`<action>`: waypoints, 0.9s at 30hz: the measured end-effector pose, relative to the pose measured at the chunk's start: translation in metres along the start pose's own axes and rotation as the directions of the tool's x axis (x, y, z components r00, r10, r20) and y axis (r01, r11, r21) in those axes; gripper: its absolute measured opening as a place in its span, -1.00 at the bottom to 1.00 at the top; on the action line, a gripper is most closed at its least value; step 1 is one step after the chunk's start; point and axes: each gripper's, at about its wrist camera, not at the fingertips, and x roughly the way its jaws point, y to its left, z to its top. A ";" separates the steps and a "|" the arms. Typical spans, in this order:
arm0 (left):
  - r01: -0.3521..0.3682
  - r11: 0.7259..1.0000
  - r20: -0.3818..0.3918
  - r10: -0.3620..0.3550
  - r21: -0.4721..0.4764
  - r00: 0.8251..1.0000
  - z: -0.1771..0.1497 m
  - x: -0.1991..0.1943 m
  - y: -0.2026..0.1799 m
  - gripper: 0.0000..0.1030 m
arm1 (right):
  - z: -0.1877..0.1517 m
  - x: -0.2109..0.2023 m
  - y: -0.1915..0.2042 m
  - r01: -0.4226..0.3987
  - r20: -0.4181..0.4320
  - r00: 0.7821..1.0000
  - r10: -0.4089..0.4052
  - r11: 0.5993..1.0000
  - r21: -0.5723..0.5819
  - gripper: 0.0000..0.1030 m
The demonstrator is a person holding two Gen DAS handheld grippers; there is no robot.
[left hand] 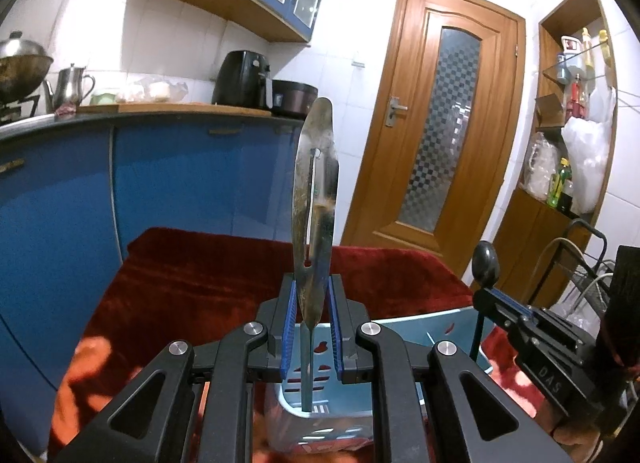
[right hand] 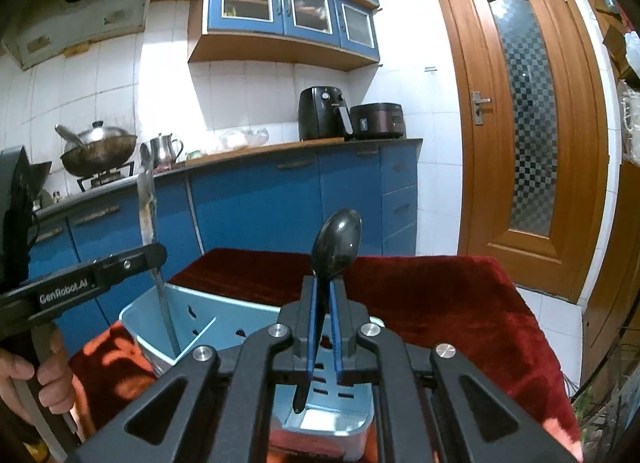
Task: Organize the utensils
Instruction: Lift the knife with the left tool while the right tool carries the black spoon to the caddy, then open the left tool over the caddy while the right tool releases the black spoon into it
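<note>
Utensils are both still in hand: the left tool [left hand: 314,321] pinches a steel peeler [left hand: 316,183] upright, its thin handle end reaching down into the pale blue holder [left hand: 432,327] just below the pads, while the right tool [right hand: 323,333] is pressed onto a black spoon [right hand: 336,247], bowl up, handle tip inside another compartment of that holder on the red-covered desk [right hand: 440,295]. Judging by this, neither is released yet; both need lowering and letting go, and no other loose utensils show.
</note>
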 end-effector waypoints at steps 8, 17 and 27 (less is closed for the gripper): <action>-0.009 1.000 -0.014 0.009 0.004 1.000 0.002 -0.004 -0.003 -0.41 | 0.003 -0.007 0.002 -0.027 0.003 1.000 0.027 1.000 0.010 -0.45; 0.004 1.000 -0.014 -0.003 0.014 1.000 0.006 -0.025 -0.009 -0.26 | 0.013 -0.031 0.004 -0.042 0.023 0.999 0.041 0.998 0.050 -0.45; 0.017 0.999 -0.029 -0.016 0.046 0.999 0.008 -0.060 -0.018 -0.26 | 0.018 -0.073 0.007 -0.071 0.013 0.997 0.071 0.993 0.098 -0.45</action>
